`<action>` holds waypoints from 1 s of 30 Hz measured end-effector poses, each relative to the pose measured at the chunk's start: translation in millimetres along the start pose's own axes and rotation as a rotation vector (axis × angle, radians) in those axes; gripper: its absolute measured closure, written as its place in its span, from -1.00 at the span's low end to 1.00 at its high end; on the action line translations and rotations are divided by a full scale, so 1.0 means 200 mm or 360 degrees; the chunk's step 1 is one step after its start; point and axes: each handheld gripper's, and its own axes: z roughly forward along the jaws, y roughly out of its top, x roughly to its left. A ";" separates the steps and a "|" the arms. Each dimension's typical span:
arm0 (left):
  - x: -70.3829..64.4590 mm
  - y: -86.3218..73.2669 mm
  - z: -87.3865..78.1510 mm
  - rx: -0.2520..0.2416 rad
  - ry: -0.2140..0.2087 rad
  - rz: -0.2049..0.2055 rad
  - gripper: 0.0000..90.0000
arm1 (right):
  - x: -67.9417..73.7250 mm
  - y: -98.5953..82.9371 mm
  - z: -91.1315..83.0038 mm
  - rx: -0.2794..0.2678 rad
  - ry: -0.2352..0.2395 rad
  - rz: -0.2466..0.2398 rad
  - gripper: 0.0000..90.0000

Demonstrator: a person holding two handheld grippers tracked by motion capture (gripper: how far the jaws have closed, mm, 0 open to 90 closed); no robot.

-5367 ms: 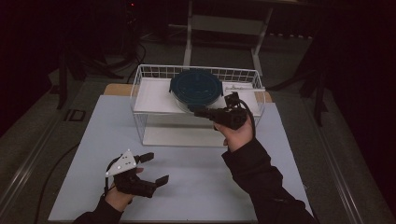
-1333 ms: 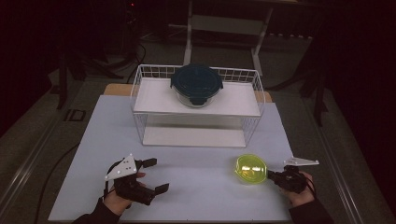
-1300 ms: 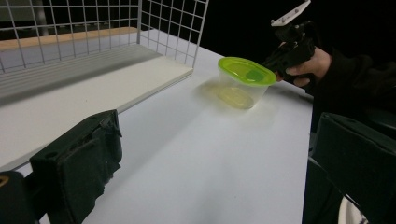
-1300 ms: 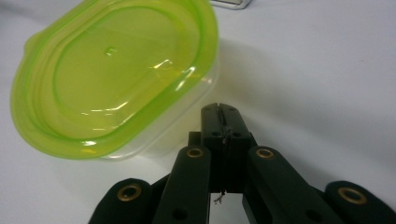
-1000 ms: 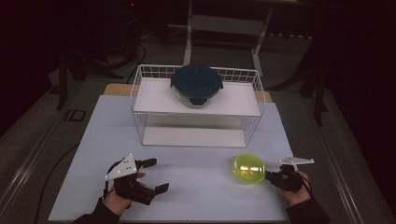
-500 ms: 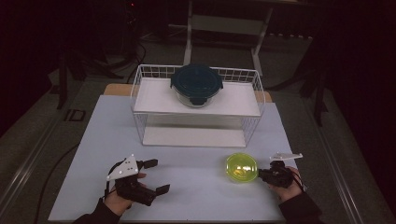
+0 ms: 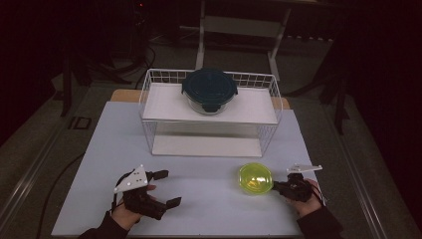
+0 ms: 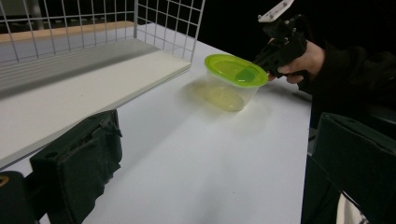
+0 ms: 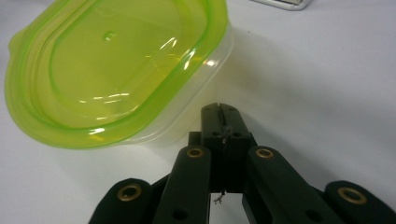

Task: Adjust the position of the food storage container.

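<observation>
White tabletop (image 7: 199,169) is carrying everything. At its far side a white wire-mesh rack with two flat shelves (image 7: 149,94) is standing, and a round glass container with a dark teal clip lid (image 7: 209,90) is sitting on the top shelf; looks like that one is already placed. The bottom shelf is showing bare.

Next down: a small clear plastic tub with a lime-green lid (image 7: 255,178) is resting on the table in front of the rack, near-right, well apart from the lower shelf edge.

Right gripper (image 7: 276,186) is lying low just beside the tub on its right; jaws are pressed together with nothing between them (image 9: 219,112), tips at or just under the lid rim. Can't tell if they're touching the tub wall.

Left gripper (image 7: 166,188) is idling near-left on the table, jaws spread, holding nothing (image 8: 210,186).

Judgement: roughly halfway. The green-lid tub probably needs gripping and lifting onto the rack.
</observation>
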 end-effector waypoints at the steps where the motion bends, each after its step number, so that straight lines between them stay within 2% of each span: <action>1: 0.00 0.00 0.00 -0.0001 0.0001 -0.0001 -0.97 | 0.00 0.00 0.01 -0.0004 0.0005 -0.0003 1.00; 16: -0.01 -0.01 0.02 0.0032 -0.0001 0.0029 -0.97 | 0.07 0.06 0.09 0.0041 0.0060 -0.0050 1.00; 30: -0.02 -0.01 0.02 0.0030 -0.0008 0.0039 -0.97 | 0.19 0.16 0.21 0.0102 0.0112 -0.0159 1.00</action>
